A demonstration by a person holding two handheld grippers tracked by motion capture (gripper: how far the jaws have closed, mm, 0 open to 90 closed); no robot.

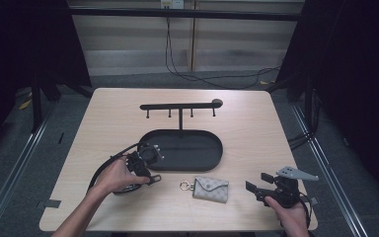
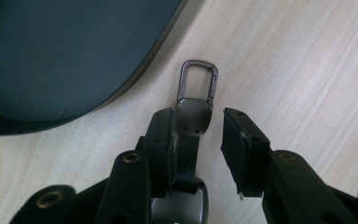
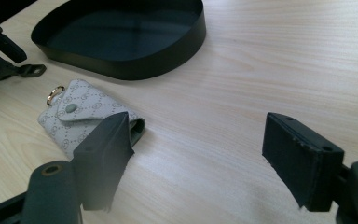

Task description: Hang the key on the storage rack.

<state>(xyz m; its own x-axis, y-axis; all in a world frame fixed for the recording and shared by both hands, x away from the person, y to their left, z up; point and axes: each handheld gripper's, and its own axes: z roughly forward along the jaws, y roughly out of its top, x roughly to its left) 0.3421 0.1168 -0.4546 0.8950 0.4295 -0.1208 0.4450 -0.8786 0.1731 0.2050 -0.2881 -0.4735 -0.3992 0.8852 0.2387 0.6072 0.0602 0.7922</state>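
Metal clip (image 2: 196,95) between the left gripper (image 2: 198,135), one pad clear.

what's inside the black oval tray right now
Nothing that shows: the black oval tray has a bare dark floor apart from the post of the hook rack rising from its far side. The left tongs overlap its near-left rim, hiding that corner.

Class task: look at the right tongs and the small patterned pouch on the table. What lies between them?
Nothing: in the high view, bare tabletop separates the pouch from the open right tongs. The right gripper view shows the same light wood.
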